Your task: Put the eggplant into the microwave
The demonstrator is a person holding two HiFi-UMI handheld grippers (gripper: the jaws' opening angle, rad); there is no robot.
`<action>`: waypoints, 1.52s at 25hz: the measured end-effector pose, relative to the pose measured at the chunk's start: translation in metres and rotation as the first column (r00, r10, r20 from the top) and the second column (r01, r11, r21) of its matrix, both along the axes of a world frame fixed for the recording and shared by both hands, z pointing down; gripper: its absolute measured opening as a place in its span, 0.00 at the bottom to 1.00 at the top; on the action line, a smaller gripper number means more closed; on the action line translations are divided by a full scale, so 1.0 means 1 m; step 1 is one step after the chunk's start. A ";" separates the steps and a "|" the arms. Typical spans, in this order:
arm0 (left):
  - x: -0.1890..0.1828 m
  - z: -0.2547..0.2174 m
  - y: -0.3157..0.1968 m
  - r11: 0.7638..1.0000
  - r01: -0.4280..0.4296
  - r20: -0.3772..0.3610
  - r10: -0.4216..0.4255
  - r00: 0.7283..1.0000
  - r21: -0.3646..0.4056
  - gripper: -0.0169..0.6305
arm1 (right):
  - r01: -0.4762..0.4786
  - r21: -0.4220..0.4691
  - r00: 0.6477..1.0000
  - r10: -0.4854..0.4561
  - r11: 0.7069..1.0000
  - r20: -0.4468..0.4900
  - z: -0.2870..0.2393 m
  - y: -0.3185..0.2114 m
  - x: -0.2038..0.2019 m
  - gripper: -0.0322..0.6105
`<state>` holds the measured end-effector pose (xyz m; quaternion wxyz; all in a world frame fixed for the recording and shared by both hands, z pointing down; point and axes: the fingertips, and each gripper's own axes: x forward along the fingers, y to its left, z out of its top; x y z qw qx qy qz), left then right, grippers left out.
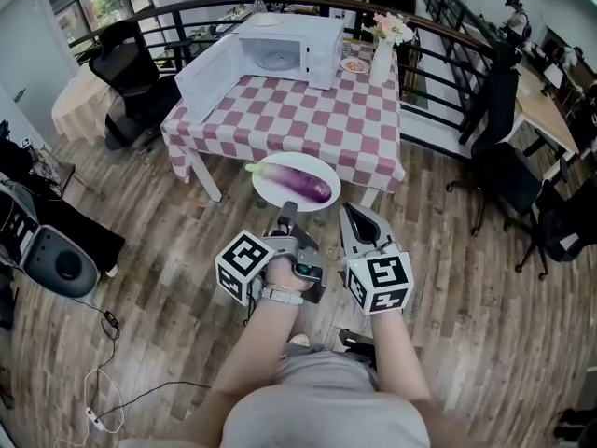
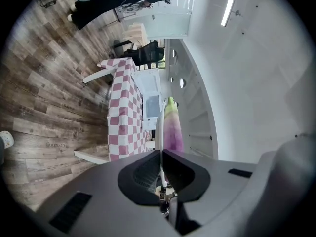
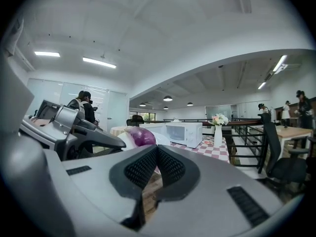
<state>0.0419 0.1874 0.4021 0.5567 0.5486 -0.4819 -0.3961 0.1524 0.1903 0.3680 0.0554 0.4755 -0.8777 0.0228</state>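
Note:
A purple eggplant [image 1: 305, 184] with a green stem lies on a white plate [image 1: 280, 169], which hangs in the air just short of the checkered table [image 1: 317, 119]. My left gripper [image 1: 287, 210] is shut on the plate's near rim; in the left gripper view the plate [image 2: 159, 127] runs edge-on out of the jaws [image 2: 161, 153], with the eggplant [image 2: 173, 130] on it. My right gripper [image 1: 351, 211] is shut and empty just right of the plate, its tips [image 3: 157, 148] meeting. The white microwave [image 1: 289, 49] stands on the table's far side, door [image 1: 210, 75] swung open.
A vase of flowers [image 1: 384, 52] and a small dish [image 1: 354, 64] stand right of the microwave. A black railing [image 1: 438, 82] runs behind the table. Office chairs stand at the left [image 1: 131, 82] and right [image 1: 508, 161]. Cables lie on the wooden floor [image 1: 103, 381].

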 end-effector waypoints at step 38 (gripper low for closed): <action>-0.009 0.001 -0.230 0.996 0.092 -0.031 -0.092 0.995 0.006 0.05 | 0.102 0.008 0.995 -0.102 0.995 0.019 -0.010 -0.250 -0.005 0.09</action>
